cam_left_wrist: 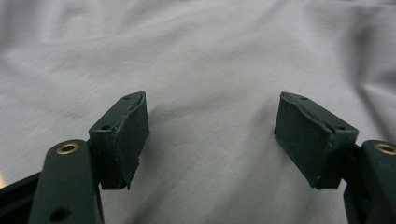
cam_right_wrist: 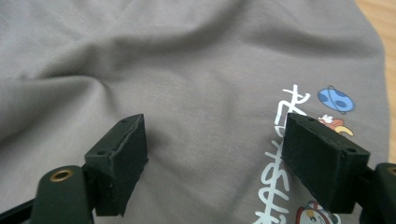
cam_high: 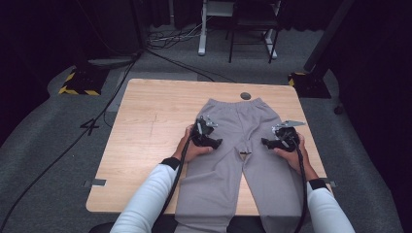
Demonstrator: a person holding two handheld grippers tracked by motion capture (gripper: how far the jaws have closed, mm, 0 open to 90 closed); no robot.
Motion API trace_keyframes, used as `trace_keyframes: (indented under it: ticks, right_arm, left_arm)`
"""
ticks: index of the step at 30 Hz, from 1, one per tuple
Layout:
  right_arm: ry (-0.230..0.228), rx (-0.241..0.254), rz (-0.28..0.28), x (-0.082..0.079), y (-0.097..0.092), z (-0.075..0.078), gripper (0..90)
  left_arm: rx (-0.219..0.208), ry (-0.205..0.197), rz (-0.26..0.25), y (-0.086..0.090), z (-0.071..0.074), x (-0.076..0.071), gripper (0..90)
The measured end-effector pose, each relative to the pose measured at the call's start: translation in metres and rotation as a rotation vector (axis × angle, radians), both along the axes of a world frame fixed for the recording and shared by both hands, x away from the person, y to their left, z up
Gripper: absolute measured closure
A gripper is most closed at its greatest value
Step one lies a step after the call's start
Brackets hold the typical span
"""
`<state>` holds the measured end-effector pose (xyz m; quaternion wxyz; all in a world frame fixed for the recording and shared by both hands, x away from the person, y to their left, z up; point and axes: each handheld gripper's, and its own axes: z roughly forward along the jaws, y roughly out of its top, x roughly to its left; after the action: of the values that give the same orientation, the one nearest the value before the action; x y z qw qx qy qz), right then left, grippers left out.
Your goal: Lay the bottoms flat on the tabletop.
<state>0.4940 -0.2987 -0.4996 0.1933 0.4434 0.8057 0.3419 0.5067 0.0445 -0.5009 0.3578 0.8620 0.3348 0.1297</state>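
Note:
A pair of grey sweatpants lies flat on the wooden table, waistband at the far side and legs hanging over the near edge. My left gripper hovers over the upper left leg, open, with only grey fabric between its pads. My right gripper is over the upper right leg, open too. In the right gripper view the cloth is wrinkled and carries a white printed script with small cartoon figures beside the right pad.
A small dark round disc sits on the table just beyond the waistband. Bare wood spreads to the left of the pants. Cables run over the grey carpet, and a chair and desk legs stand behind.

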Motion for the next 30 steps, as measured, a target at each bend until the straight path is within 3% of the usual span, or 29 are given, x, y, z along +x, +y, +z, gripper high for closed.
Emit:
trace_keyframes:
  ticks: [4, 8, 13, 16, 18, 20, 22, 26, 29, 30]
  right_arm:
    - [-0.003, 0.002, -0.003, 0.018, 0.026, 0.000, 21.5]
    - [-0.007, 0.002, 0.005, 0.033, 0.056, -0.001, 21.5]
    - [-0.010, -0.003, 0.025, 0.045, 0.084, -0.001, 21.4]
    - [-0.003, -0.011, 0.030, 0.047, 0.093, 0.000, 21.9]
    - [0.014, -0.042, 0.036, 0.045, 0.095, 0.004, 24.4]
    - [0.035, -0.079, 0.027, 0.040, 0.094, 0.009, 28.7]
    - [0.044, -0.068, 0.057, 0.032, 0.088, 0.013, 28.1]
    - [0.058, -0.061, 0.135, 0.006, 0.078, 0.011, 28.2]
    - [0.052, -0.050, 0.173, -0.013, 0.070, 0.009, 28.1]
    - [0.052, -0.070, 0.182, -0.019, 0.069, 0.009, 27.0]
  left_arm:
    - [-0.004, -0.002, 0.055, 0.025, 0.000, 0.019, 26.3]
    - [-0.007, -0.004, 0.076, 0.052, 0.000, 0.030, 28.8]
    - [-0.008, -0.003, 0.173, 0.080, 0.000, 0.041, 29.9]
    - [0.015, 0.016, 0.220, 0.087, 0.002, 0.042, 25.5]
    - [0.062, 0.035, 0.236, 0.086, 0.007, 0.037, 25.2]
    - [0.080, 0.034, 0.198, 0.081, 0.011, 0.028, 27.6]
    - [0.042, 0.039, 0.133, 0.074, 0.013, 0.012, 25.1]
    - [-0.007, 0.037, -0.040, 0.052, 0.011, -0.037, 24.2]
    - [-0.015, 0.053, -0.118, 0.038, 0.006, -0.072, 24.5]
    - [0.003, 0.047, -0.143, 0.033, 0.003, -0.082, 24.7]
